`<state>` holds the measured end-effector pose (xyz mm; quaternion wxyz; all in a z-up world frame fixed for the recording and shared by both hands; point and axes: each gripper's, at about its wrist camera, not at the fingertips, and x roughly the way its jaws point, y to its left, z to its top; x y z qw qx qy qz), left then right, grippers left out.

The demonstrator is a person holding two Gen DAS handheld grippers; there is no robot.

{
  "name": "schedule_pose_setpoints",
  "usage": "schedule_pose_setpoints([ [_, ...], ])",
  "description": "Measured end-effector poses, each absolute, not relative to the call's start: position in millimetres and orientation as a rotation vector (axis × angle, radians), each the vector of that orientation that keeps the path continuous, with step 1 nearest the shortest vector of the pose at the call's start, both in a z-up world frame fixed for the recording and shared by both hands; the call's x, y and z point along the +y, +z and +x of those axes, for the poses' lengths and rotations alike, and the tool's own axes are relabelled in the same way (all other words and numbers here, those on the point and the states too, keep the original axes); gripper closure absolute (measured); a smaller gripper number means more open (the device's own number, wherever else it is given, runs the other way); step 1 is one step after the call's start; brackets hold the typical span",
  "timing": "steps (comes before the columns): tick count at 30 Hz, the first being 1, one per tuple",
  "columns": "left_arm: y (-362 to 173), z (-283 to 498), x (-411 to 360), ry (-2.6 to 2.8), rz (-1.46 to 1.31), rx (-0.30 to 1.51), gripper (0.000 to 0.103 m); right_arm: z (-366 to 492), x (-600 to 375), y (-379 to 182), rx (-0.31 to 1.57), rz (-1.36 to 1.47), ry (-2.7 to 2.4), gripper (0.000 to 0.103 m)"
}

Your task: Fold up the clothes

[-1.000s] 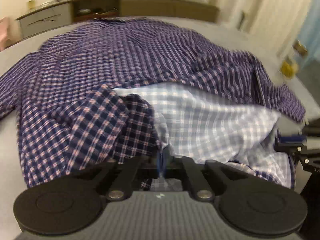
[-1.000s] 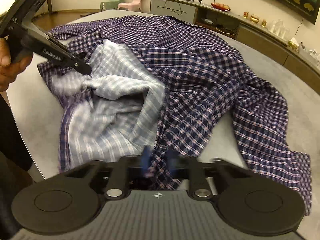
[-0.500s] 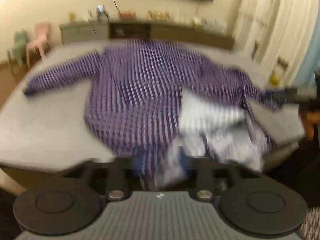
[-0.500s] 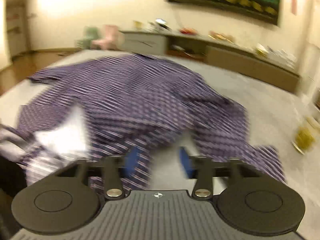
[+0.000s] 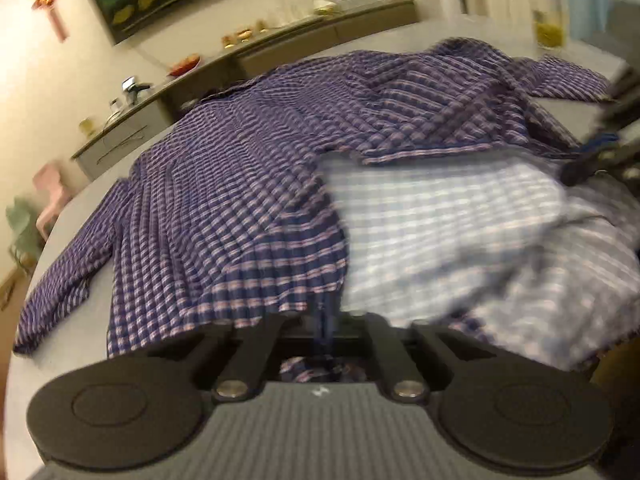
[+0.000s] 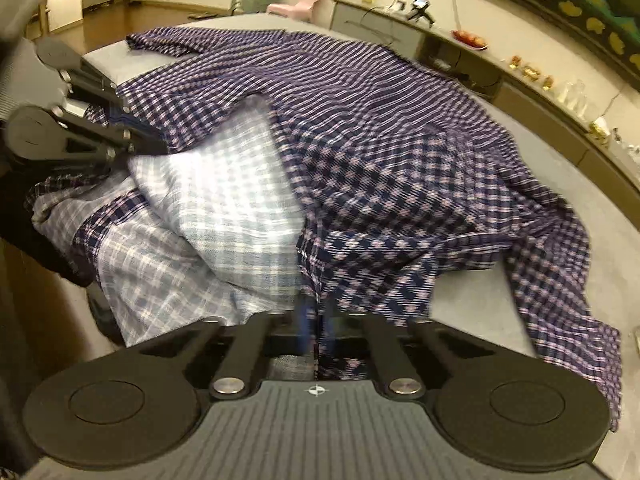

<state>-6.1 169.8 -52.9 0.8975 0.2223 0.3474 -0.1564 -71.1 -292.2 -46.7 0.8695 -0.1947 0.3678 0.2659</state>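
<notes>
Two claws, both clamped on the shirt (image 5: 248,184) at the near edge of the tabletop (image 6: 624,240). Your left claw (image 5: 326,332) and your right claw (image 6: 316,320) have just been closing, and in each wrist view the fingers now stand nearly together with a strip of hem pinched between them. So you hold the bottom of the shirt at two points, the left grip on the dark checked outer face, the right one at the seam where the dark cloth meets the pale inner side (image 6: 224,200).

From both claws the shirt runs straight away from you: hem at your fingers, collar towards the far edge, so its long axis lies along the line you are pointing. One sleeve (image 5: 68,276) trails towards the left edge, the other (image 6: 560,280) towards the right edge and partly over it. The near right part is turned back and bunched, showing the pale side.

Judging by this, the coming move turns on that near-to-far line: the hem has to travel away from you, over the body, towards the collar. Neither hand is clearly closer to the cloth; both are already on it. The bunched flap between your two grips looks likely to wrinkle unless you draw the claws apart first to tension the hem.
</notes>
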Motion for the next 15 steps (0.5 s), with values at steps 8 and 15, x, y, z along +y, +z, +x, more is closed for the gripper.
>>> schedule_pose_setpoints([
  [8,19,-116,215,-0.313,0.360,0.666,0.103,-155,-326,16,0.599,-0.267,0.723,0.103],
  [15,22,-157,223,-0.340,0.575,0.705,0.094,-185,-331,4,0.709,-0.381,0.887,0.097],
])
